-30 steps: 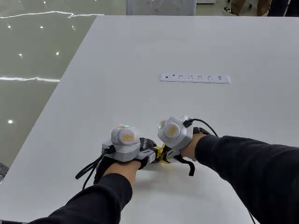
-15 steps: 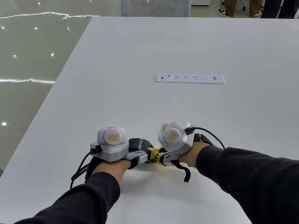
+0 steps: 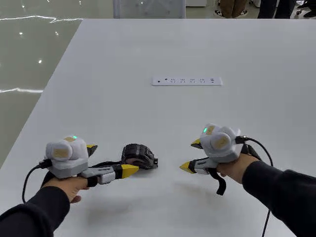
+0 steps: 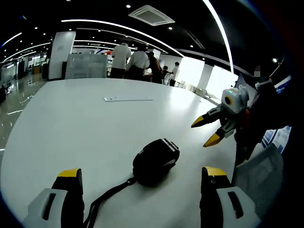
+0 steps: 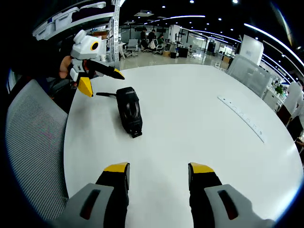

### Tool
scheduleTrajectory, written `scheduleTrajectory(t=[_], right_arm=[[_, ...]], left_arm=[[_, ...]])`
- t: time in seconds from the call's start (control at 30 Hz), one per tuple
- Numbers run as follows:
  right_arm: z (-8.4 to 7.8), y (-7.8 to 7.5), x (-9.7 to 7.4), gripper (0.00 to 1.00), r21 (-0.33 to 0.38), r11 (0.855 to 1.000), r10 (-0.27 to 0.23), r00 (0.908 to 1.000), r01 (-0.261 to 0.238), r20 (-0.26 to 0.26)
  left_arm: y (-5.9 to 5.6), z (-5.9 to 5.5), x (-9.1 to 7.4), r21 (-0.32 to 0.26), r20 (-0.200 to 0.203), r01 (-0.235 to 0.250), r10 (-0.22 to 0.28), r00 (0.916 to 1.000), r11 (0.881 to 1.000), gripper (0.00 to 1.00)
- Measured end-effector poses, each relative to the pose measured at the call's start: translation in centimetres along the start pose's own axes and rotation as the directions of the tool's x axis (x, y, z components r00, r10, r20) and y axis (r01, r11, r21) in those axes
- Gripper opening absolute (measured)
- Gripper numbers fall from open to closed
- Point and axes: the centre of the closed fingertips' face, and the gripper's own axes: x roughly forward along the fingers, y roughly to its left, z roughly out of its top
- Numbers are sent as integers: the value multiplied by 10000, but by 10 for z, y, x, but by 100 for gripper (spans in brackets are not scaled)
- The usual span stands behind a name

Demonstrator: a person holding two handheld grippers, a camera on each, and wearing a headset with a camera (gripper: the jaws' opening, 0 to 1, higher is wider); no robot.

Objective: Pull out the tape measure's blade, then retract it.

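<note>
Left gripper and right gripper are flanking the tape measure, jaws gaping wide, empty. One should be pinning it firmly.

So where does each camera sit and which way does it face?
Head view: headset, looking down at the table; sleeves, left tool, right tool.
Left gripper view: on left tool, toward tape measure; own open jaws.
Right gripper view: on right tool, looking across the table; own open jaws.
All share the tape measure.
</note>
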Motion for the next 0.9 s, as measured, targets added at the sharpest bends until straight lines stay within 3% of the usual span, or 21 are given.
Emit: scheduleTrajectory(t=[0.07,0.13,0.17,0.27,0.47,0.53,0.67,0.77,0.9], right_arm=[[-5,-4,-16,48,284,9992,-303,9993,297,237],[-17,-6,-35,50,456,9976,-538,9980,523,333],[-24,-8,-46,51,458,9965,-708,9970,693,321],[-39,-10,-69,56,412,9930,-1128,9920,1106,569],[-72,-8,-109,64,852,9836,-1623,9861,1587,367],[-83,-10,-125,67,1037,9761,-1952,9803,1910,316],[-106,-14,-152,73,1693,9546,-2527,9672,2450,255],[-121,-15,-166,82,2017,9418,-2781,9604,2690,178],[-135,-9,-178,85,2080,9386,-2849,9584,2754,166]], left_arm=[[6,1,-11,140,186,-125,123,9998,9998,100],[13,9,-23,221,952,-280,257,9951,9994,100],[16,8,-30,198,1070,-350,327,9937,9992,100],[24,4,-45,-26,1130,-532,531,9922,9986,100],[31,-5,-71,560,977,-646,590,9935,9963,100],[35,-6,-79,677,924,-780,716,9931,9946,100],[39,-5,-95,535,1207,-901,831,9892,9945,100],[44,-14,-102,393,1041,-1032,987,9897,9939,100],[46,-25,-110,480,742,-1112,1075,9914,9926,100]])
